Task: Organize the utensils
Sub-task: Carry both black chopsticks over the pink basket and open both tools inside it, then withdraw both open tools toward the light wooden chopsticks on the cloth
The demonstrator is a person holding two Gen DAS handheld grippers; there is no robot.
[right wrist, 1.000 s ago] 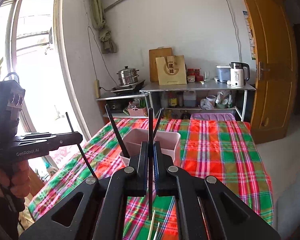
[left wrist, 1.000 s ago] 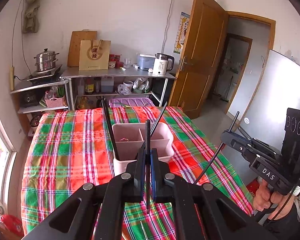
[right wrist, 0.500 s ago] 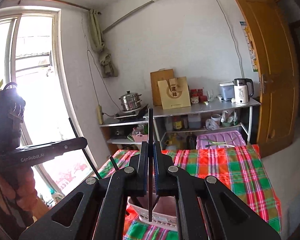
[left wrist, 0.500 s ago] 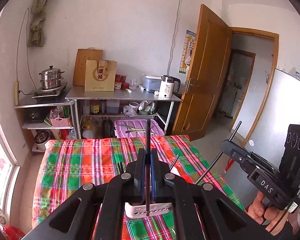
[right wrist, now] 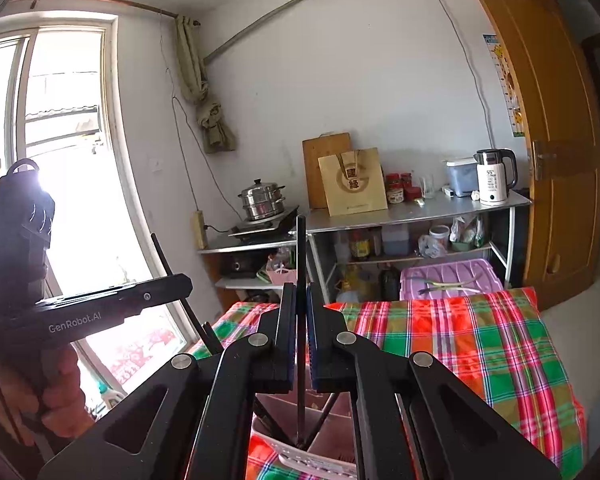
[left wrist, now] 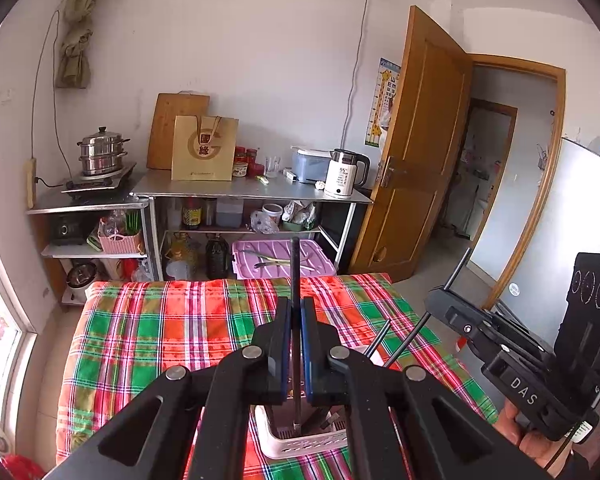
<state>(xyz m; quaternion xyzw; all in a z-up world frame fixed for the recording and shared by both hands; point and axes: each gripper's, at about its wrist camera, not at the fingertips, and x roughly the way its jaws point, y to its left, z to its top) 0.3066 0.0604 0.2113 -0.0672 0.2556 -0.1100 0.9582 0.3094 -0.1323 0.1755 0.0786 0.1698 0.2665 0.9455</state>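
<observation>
On the plaid desk (left wrist: 148,320), near edge: one pink caddy (left wrist: 300,446), slotted base, divided into compartments, mostly hidden behind the jaws in both views.

Item 1. Left gripper (left wrist: 296,344), jaws closed on a black chopstick (left wrist: 295,272). Stick upright, upper end well above the jaws, lower tip down inside the caddy or just over it; which compartment cannot be told.

Item 2. Right gripper (right wrist: 299,336), jaws closed on a second chopstick (right wrist: 300,248). Same upright hold, tip low over the caddy, close to the dark sticks (right wrist: 320,420) leaning inside it.

Item 3. Further sticks already standing in the caddy, tops showing past the left jaws.

Step in hand, as judged: delivery. Both chopsticks are carried over the caddy and await placing.

Next move calls for: lowering each tip into a free compartment clear of the leaning sticks, keeping the shaft upright, then parting the jaws only once the tip is below the rim, so neither stick tips out onto the cloth.
</observation>
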